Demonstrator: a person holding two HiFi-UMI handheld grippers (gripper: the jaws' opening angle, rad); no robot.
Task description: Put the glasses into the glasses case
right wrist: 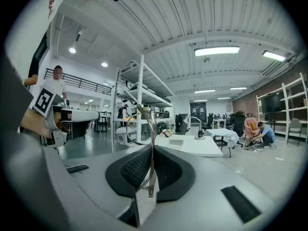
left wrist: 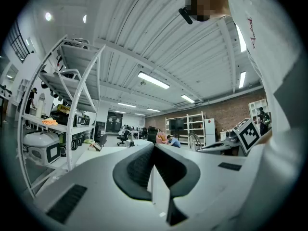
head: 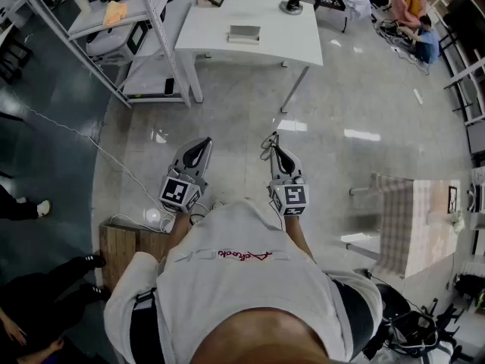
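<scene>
Across the glossy floor (head: 227,127), a white table (head: 284,32) beside metal shelving (head: 155,10) carries a flat grey glasses case (head: 244,33). The right gripper (right wrist: 152,148) pinches thin wire glasses (right wrist: 150,126); the left gripper (left wrist: 153,147) is pressed together, empty.

Head cam down; L tool (head: 204,141), R tool (head: 271,145) cams level; share table (head: 227,12).

My right gripper (right wrist: 152,150) pinching thin metal glasses (right wrist: 153,125).
Its dark pads (right wrist: 137,170) are closed on one wire arm, and the frame curves up above the tips. Beyond stands a white table (right wrist: 202,148) carrying a flat grey box (right wrist: 176,141), beside metal shelving (right wrist: 139,95).
</scene>
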